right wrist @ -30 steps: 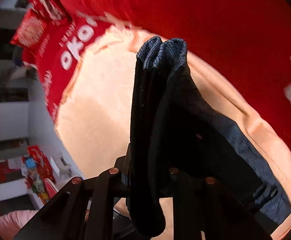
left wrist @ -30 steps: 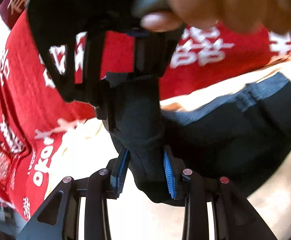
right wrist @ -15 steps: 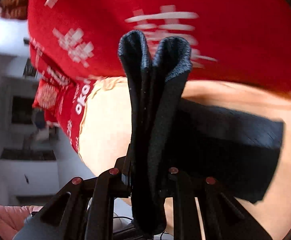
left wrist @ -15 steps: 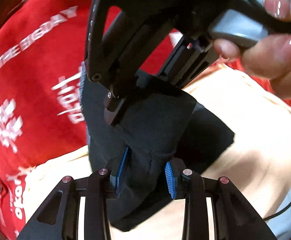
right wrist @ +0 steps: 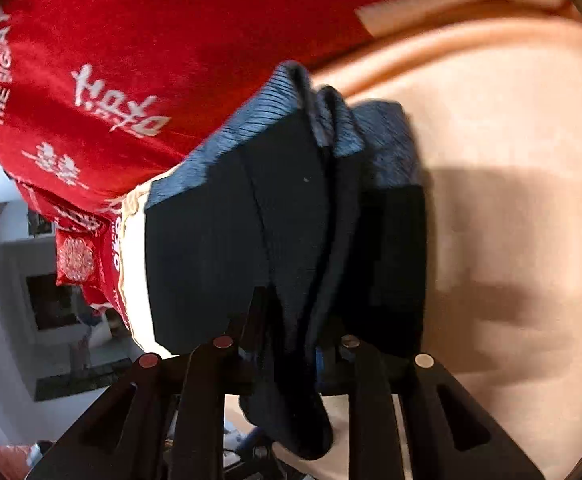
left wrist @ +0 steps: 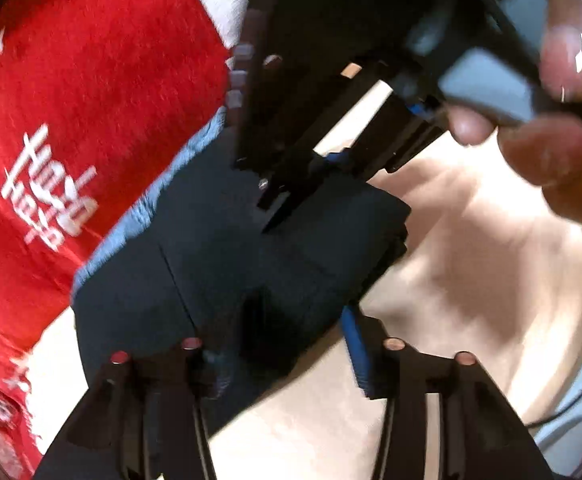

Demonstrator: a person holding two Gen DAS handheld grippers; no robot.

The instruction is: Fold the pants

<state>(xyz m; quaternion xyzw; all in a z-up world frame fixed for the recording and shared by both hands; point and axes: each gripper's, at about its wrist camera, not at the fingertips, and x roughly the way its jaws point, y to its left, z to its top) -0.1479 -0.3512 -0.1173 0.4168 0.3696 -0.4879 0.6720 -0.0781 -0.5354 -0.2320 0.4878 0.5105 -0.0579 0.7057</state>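
Observation:
The dark navy pants (left wrist: 231, 272) lie folded into a thick bundle on a peach surface (left wrist: 471, 280), with a blue-grey waistband along their left edge. My left gripper (left wrist: 279, 344) has its jaws spread wide around the near edge of the bundle; the blue pad (left wrist: 357, 348) stands clear of the cloth. My right gripper (right wrist: 291, 344) is shut on a bunched fold of the pants (right wrist: 291, 220), which hangs down between its fingers. It also shows in the left wrist view (left wrist: 291, 184), pressing on the top of the bundle, held by a hand (left wrist: 551, 140).
A red blanket with white lettering (left wrist: 71, 120) lies along the left and far side of the pants and shows in the right wrist view (right wrist: 131, 60). A room with furniture (right wrist: 51, 300) shows beyond the surface's left edge.
The pants have come down from hanging to a folded bundle on the surface. My left gripper's jaws have opened wide and let go of the cloth. My right gripper still grips.

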